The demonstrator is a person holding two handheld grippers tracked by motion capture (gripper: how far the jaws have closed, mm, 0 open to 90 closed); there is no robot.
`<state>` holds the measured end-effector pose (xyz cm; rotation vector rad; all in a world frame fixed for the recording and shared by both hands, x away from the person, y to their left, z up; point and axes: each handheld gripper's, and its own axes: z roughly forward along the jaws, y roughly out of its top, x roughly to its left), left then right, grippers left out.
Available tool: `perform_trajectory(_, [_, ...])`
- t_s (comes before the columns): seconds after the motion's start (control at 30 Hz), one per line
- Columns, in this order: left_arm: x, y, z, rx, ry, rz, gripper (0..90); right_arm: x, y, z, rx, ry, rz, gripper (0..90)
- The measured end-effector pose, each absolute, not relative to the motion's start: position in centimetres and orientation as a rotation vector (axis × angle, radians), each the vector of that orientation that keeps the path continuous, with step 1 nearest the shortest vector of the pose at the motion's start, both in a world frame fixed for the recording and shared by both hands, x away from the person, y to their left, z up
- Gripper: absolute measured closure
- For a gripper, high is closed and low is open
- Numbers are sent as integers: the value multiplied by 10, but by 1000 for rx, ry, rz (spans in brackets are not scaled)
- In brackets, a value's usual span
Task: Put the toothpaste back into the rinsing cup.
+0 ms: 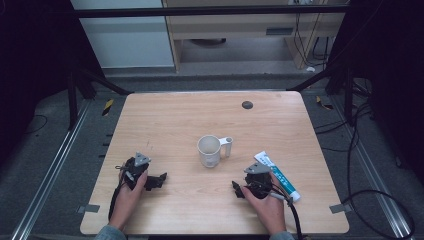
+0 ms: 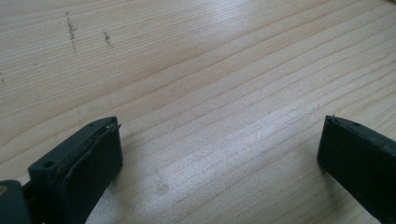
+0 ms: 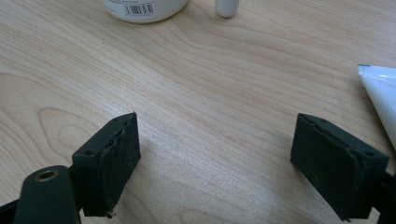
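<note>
Both claws rest low on the wooden counter (image 1: 170, 120) in the high view, each held in one of the person's hands. The left claw (image 1: 161, 180) lies near the counter's front left, its jaws pointing toward the middle and holding nothing; a grey three-cornered plate sits on top of it. The right claw (image 1: 237, 189) lies near the front right with its jaws pointing left, also holding nothing, and a black cable trails from it toward the front edge. A white mug (image 1: 209, 150) stands upright near the middle of the counter, its handle turned to the right. A white and teal toothpaste tube (image 1: 278, 176) lies flat just beside the right claw, on its far right side, running diagonally toward the front right corner. A small dark round spot (image 1: 247, 105) marks the counter's far side.

From the left gripper view, the left claw (image 2: 219, 154) is released: its two black jaws stand wide apart with bare wood grain between them, close above the counter (image 2: 210, 70). A few faint dark marks show on the wood at upper left.

From the right gripper view, the right claw (image 3: 215, 158) is likewise released, jaws wide apart over bare wood. The mug's base (image 3: 144, 10), with a barcode label, sits at the top edge, well ahead of the jaws. The toothpaste tube's flat end (image 3: 380, 93) comes in at the right edge, near the right jaw but apart from it.
</note>
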<state>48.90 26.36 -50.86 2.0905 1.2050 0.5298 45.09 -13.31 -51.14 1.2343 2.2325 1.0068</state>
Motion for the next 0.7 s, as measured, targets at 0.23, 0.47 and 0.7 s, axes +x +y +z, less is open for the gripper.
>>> perform_trajectory(0.23, [489,264,-509,2090,1205,530,0,451,-133,-511,1235,2232,1007,158])
perform_trajectory(0.47, [489,264,-509,2090,1205,530,0,451,-133,-511,1239,2230,1007,157])
perform_trajectory(0.7, [489,263,-509,2091,1202,528,0,451,-132,-511,1249,2219,1002,157])
